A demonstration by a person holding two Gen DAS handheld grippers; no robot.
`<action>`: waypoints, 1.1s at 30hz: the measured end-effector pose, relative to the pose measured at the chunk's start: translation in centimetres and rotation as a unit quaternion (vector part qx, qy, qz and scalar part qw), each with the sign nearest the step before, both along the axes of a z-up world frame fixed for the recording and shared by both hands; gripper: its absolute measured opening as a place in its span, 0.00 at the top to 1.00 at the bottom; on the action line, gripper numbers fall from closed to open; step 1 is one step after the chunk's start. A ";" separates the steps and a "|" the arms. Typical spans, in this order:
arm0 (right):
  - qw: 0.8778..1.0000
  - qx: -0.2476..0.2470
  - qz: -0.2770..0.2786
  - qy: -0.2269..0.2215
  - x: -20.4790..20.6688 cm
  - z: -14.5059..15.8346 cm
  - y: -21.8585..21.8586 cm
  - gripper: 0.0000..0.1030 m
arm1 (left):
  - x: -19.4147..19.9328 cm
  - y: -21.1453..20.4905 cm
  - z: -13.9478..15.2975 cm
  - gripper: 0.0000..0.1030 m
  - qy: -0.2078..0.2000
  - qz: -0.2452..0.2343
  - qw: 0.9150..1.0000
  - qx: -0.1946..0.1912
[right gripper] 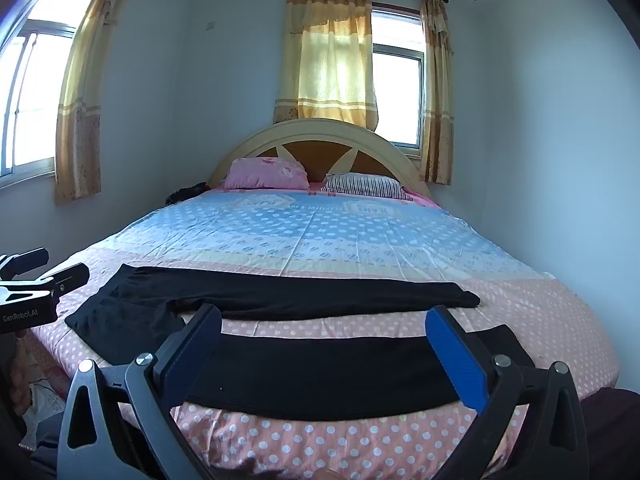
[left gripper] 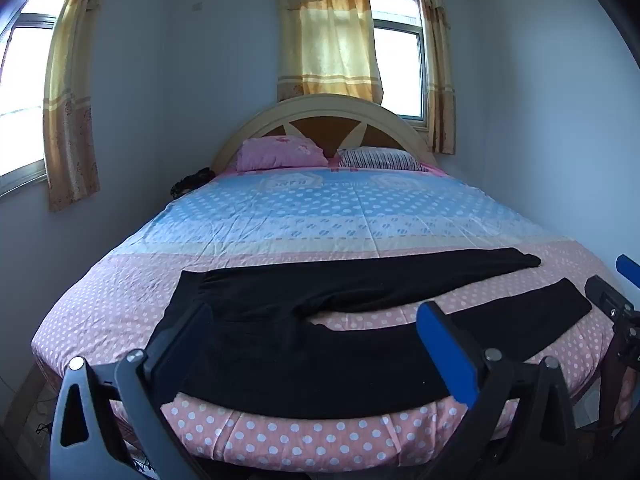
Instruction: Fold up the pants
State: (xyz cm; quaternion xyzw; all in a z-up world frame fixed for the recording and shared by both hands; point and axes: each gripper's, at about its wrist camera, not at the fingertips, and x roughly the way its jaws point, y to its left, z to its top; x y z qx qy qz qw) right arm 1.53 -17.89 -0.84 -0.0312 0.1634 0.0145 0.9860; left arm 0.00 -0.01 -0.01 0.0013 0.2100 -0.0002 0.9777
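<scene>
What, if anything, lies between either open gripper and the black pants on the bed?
Nothing visible. The pants lie spread flat on the bed, directly ahead of the left gripper and right gripper, both open and empty.

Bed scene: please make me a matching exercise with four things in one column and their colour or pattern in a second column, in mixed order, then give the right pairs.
Things:
1. pants
2. left pillow
3. right pillow
4. curtains

Colour or pattern:
A. striped
B. yellow
C. black
D. pink

Pairs: 1-C, 2-D, 3-A, 4-B
</scene>
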 end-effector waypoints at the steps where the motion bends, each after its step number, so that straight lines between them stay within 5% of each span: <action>1: 1.000 0.000 0.000 0.000 0.0 0.0 0.0 0.01 | 0.0 0.0 0.0 0.00 0.000 0.000 1.000 0.000; 33: 1.000 -0.001 0.000 0.006 0.2 -0.2 0.0 0.01 | 0.0 -0.2 -1.0 0.00 0.001 0.000 1.000 0.001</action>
